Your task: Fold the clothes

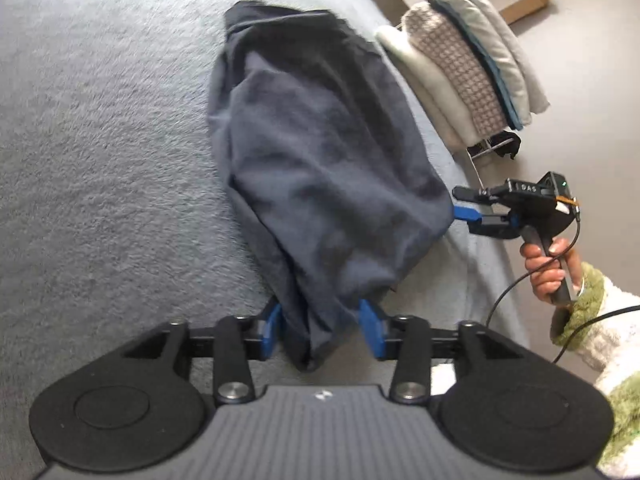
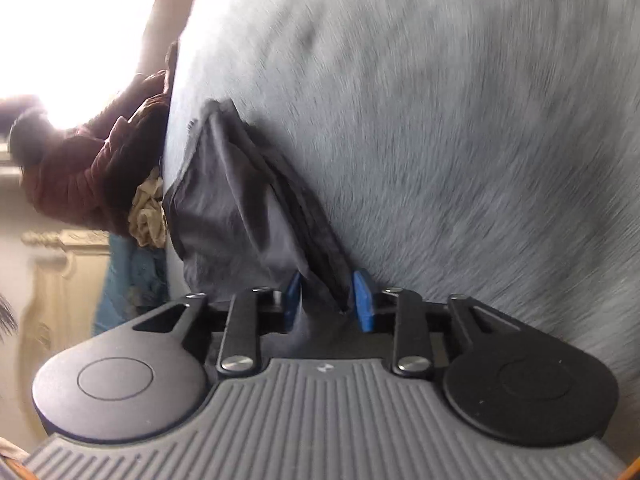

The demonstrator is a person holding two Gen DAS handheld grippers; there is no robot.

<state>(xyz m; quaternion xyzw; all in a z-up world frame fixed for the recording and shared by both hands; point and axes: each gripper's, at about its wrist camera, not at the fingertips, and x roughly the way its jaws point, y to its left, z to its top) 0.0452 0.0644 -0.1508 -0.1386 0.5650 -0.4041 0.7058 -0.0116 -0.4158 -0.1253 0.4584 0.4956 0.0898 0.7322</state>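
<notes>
Left tool [image 1: 325, 330]: pinching bunched near end of dark garment [image 1: 320, 152].
Right tool [image 2: 329, 300]: pinching garment's folded edge.
Garment: draped over grey bed [image 1: 100, 140].

A grey fleece-covered surface [image 1: 100, 140] fills most of both views. Beside its edge stands a stack of folded textiles [image 1: 460, 68] — white, checked, blue — over a pale floor [image 1: 592, 60]. Strong, overexposed window light [image 2: 72, 20] enters; a cream carved furniture piece [image 2: 60, 280] stands nearby.

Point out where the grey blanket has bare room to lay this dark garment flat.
Bare blanket spreads left of the dark garment, which both the left gripper and right gripper pinch. Right is crowded: the bed edge and folded stack.
</notes>
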